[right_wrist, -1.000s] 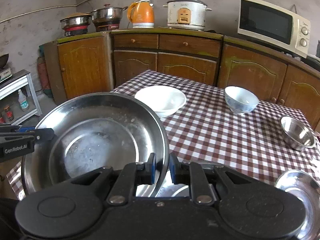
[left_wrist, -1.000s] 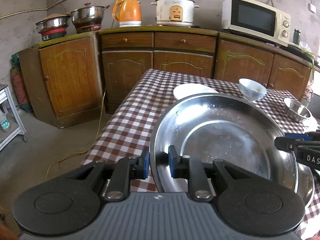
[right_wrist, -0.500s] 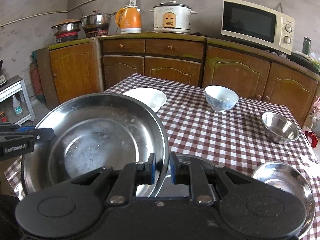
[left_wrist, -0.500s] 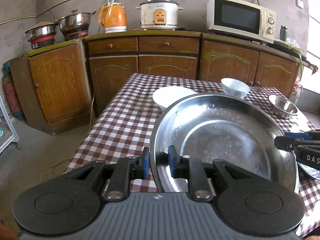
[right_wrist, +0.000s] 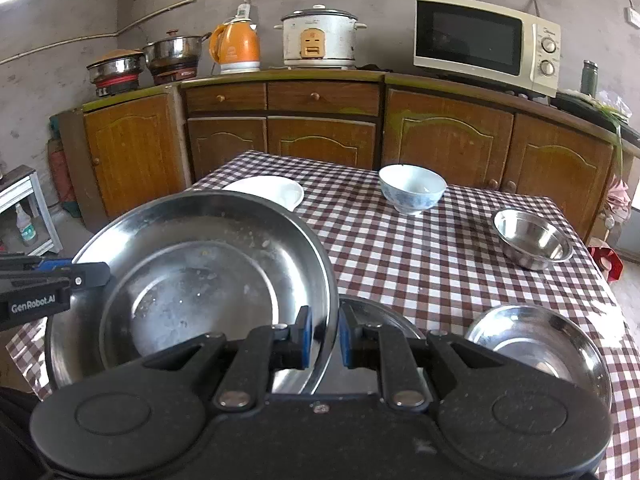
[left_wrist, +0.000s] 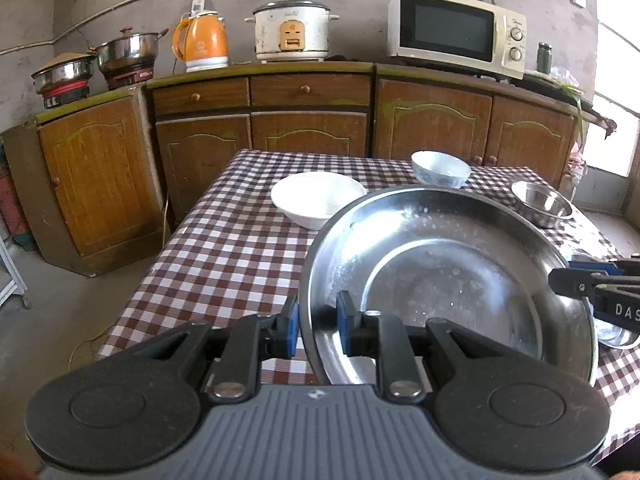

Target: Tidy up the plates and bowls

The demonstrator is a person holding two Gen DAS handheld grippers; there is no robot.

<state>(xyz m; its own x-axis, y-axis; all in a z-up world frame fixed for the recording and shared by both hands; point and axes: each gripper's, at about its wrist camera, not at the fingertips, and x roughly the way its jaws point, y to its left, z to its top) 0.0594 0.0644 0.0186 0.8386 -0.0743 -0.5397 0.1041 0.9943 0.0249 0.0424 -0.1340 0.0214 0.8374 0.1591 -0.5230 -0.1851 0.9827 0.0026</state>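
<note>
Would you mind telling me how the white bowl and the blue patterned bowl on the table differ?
The white bowl is wide and shallow; the blue patterned bowl is narrower and deeper. The white bowl is plain, while the blue patterned bowl carries a blue design on its outside. The white bowl sits partly hidden behind the big steel plate; the blue patterned bowl stands fully in view. Both rest upright and look empty.

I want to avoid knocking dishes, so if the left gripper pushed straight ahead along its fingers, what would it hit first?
Probably the wide white ceramic bowl on the checked tablecloth; depth is unclear. The left gripper is clamped on the large steel plate.
</note>
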